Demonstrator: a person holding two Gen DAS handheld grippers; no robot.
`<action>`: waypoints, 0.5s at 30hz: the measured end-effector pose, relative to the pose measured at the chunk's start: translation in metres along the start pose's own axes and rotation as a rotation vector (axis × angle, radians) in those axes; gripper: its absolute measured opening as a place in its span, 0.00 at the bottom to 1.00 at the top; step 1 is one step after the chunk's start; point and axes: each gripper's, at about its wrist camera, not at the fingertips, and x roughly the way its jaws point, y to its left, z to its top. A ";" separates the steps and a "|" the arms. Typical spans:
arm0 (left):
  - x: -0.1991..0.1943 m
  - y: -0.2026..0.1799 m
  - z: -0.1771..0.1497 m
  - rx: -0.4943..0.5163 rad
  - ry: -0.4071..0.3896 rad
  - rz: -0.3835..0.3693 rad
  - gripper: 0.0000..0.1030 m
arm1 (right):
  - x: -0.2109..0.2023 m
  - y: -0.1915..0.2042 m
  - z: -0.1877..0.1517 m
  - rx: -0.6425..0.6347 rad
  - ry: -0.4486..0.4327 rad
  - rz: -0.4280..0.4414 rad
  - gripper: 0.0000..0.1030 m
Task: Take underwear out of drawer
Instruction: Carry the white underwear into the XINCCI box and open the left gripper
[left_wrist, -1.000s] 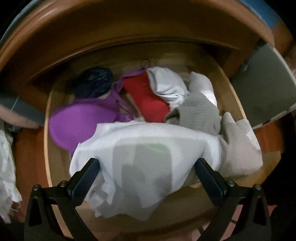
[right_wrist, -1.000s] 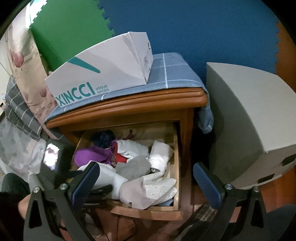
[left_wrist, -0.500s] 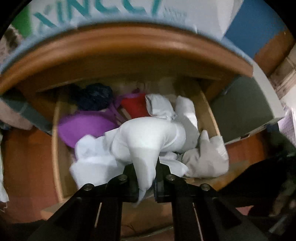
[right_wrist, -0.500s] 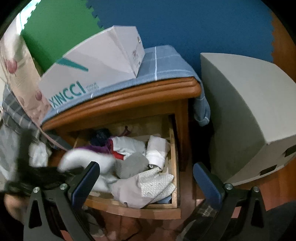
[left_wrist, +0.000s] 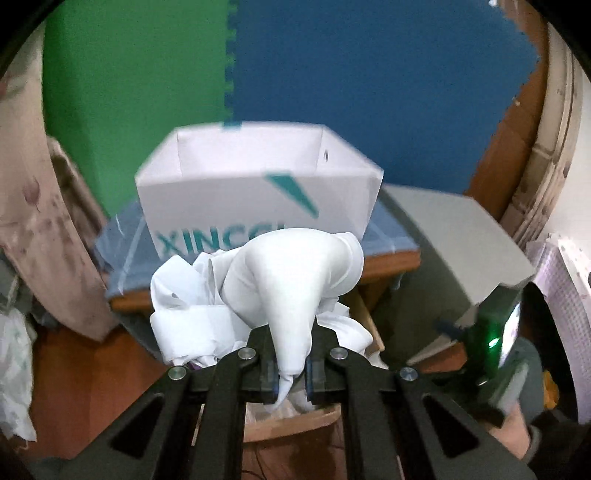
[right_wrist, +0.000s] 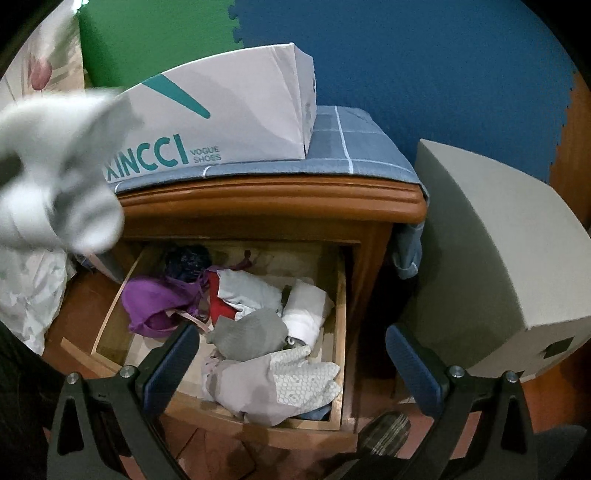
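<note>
The open drawer (right_wrist: 110, 306) is reached from above and from the front; its rear part is roofed by the nightstand top (right_wrist: 273, 199). The drawer floor is bare only at the front left corner, the rest being filled with folded garments (right_wrist: 258, 325). Passage to the right is blocked by a grey box (right_wrist: 498, 251). The nightstand top is occupied by a shoe box (right_wrist: 221, 110).

The white shoe box (right_wrist: 221, 122) on the nightstand carries teal letters "XINCCI" and smaller "VOGUE SHOES"; in the left wrist view only "XINCC" shows.
</note>
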 end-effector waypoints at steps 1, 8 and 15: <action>-0.006 -0.002 0.003 0.008 -0.017 0.008 0.07 | -0.001 0.000 0.000 -0.002 -0.001 -0.001 1.00; -0.046 -0.001 0.031 0.028 -0.145 0.067 0.07 | -0.003 0.004 0.000 -0.014 -0.011 -0.010 1.00; -0.068 0.000 0.072 0.062 -0.220 0.126 0.08 | -0.005 0.002 0.001 -0.005 -0.014 -0.002 1.00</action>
